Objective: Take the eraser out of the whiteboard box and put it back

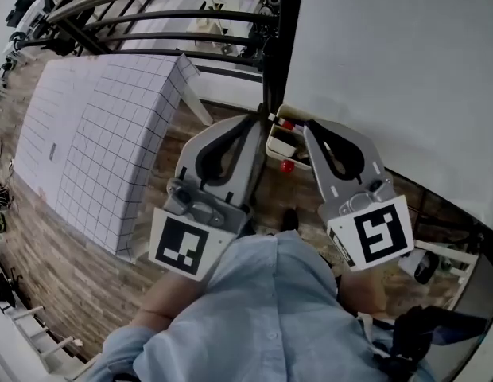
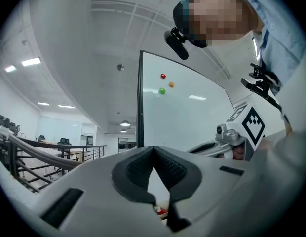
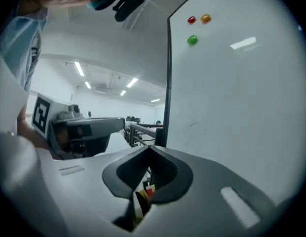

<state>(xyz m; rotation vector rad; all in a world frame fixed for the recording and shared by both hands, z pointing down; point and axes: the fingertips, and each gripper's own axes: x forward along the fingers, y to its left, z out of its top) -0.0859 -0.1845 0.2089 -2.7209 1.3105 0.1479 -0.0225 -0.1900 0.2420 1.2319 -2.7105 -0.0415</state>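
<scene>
Eraser location is judged, not seen: only red and pale shapes are made out in the whiteboard box (image 1: 280, 143), which sits just beyond the jaw tips, between the two pairs. The left gripper (image 1: 258, 119) and the right gripper (image 1: 311, 124) are both closed, tip against tip, with nothing held. For the pick, one pair would best be opened wide and lowered squarely over the eraser before being closed. Ahead of the jaws the whiteboard (image 1: 390, 70) is stood; below them wooden flooring (image 1: 64, 261) and a gridded panel (image 1: 103, 134) are spread.
</scene>
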